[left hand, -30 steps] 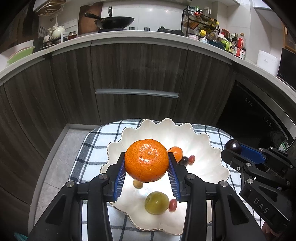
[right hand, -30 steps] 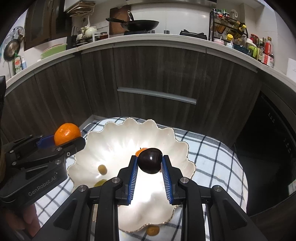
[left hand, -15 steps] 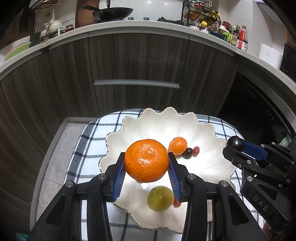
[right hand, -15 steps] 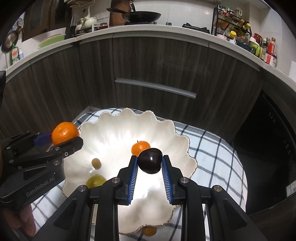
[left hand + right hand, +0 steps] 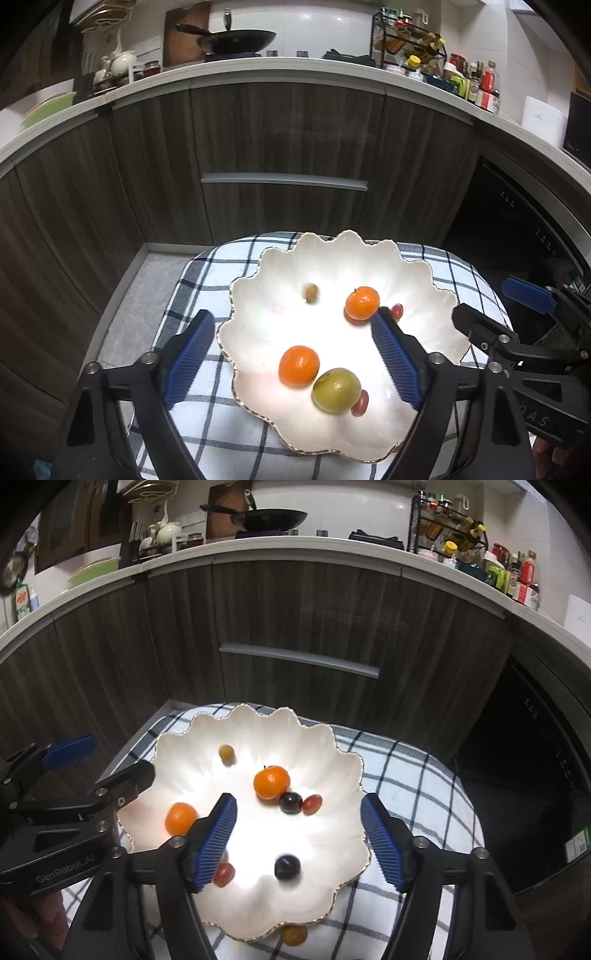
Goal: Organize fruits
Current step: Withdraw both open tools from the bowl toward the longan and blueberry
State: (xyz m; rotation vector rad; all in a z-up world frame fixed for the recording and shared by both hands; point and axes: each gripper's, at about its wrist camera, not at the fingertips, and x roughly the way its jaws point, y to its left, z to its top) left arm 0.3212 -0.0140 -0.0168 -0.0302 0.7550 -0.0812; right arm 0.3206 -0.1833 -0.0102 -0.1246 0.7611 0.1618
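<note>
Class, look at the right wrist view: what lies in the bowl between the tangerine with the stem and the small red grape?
A dark plum sits between the tangerine and the red grape in the white bowl, seen in the right wrist view.

White lettering "GenRobot.AI" runs along the black plastic body of the left tool, at the lower left of the right wrist view, well to the left of the right tool's blue ribbed pads. In the left wrist view, the letters "DAS" stand in pale print on the black plastic body of the right tool, low at the right edge, partly cut off. The labels on the bottles along the far bench are too small to read.
</note>
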